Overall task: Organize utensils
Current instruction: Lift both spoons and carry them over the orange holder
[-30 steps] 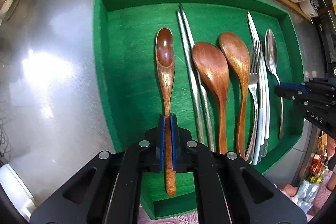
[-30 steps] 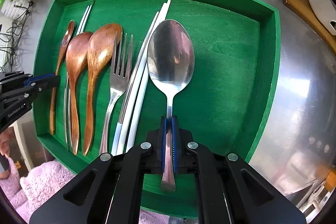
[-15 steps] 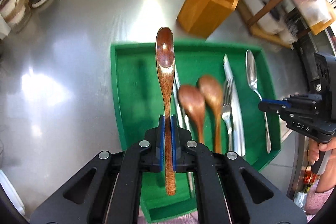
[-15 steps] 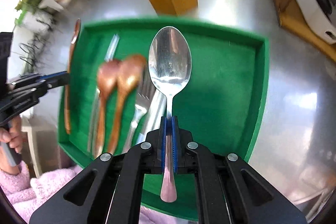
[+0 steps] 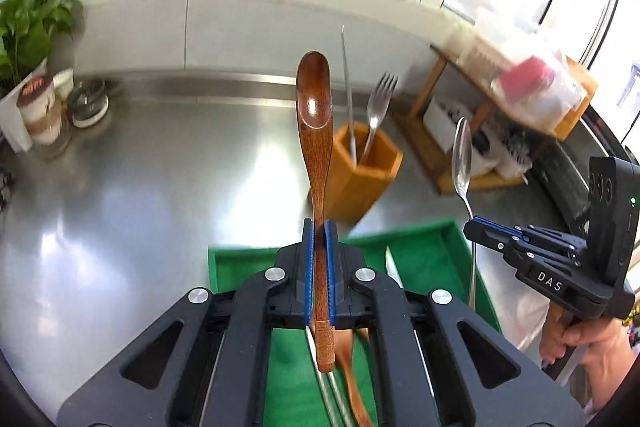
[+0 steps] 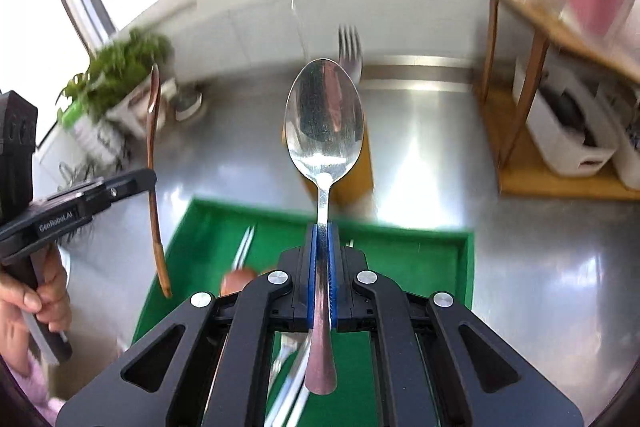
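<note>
My left gripper (image 5: 319, 231) is shut on a thin wooden spoon (image 5: 315, 115) and holds it high, bowl up, over the green tray (image 5: 424, 255). My right gripper (image 6: 322, 233) is shut on a metal spoon (image 6: 324, 123), also raised with its bowl up. Each gripper shows in the other's view: the right one (image 5: 474, 223) with its metal spoon (image 5: 461, 157), the left one (image 6: 150, 177) with its wooden spoon (image 6: 153, 163). The orange wooden holder (image 5: 362, 173) stands beyond the tray with a fork (image 5: 379, 103) and a chopstick in it.
The green tray (image 6: 404, 251) still holds wooden spoons, chopsticks and a fork below the grippers. A wooden shelf (image 5: 472, 131) with white containers stands at the right. A potted plant (image 5: 28, 27) and small jars sit at the back left of the steel counter (image 5: 140, 187).
Both grippers have lifted their spoons up out of the tray and tilted upward, so the holder, wall and window now fill the views.
</note>
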`<action>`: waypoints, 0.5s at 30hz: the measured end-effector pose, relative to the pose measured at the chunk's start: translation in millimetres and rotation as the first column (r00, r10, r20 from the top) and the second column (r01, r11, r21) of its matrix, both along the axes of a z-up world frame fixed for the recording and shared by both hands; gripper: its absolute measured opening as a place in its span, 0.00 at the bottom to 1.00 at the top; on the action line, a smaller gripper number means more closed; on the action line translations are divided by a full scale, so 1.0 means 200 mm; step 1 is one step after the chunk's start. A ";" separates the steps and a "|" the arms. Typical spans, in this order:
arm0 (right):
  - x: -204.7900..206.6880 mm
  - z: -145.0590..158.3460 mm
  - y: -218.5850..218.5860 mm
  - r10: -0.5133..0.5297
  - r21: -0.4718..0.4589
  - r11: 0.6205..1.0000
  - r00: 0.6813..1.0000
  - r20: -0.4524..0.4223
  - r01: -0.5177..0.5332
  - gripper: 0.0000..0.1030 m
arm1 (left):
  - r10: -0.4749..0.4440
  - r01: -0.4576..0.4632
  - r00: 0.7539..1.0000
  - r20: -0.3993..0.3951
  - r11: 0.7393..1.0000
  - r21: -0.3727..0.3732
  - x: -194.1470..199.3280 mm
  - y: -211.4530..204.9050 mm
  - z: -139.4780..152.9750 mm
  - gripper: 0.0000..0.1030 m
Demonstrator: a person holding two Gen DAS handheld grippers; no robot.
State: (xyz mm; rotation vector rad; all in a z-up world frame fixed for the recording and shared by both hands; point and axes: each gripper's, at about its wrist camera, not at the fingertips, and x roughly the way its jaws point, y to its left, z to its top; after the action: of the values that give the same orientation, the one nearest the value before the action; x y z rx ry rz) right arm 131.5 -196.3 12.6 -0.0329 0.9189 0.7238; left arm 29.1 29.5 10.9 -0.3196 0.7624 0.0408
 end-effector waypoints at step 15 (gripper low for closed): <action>0.32 0.22 0.15 -0.128 0.244 0.967 0.974 0.188 0.080 0.05 | 0.042 -0.033 0.956 0.290 0.999 -0.035 0.32 0.04 0.21 0.04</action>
State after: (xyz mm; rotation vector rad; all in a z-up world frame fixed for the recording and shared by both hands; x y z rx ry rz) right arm 194.5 -167.3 56.1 0.1481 0.6311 0.7130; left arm 94.0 36.5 52.0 -0.3593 0.4652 0.0175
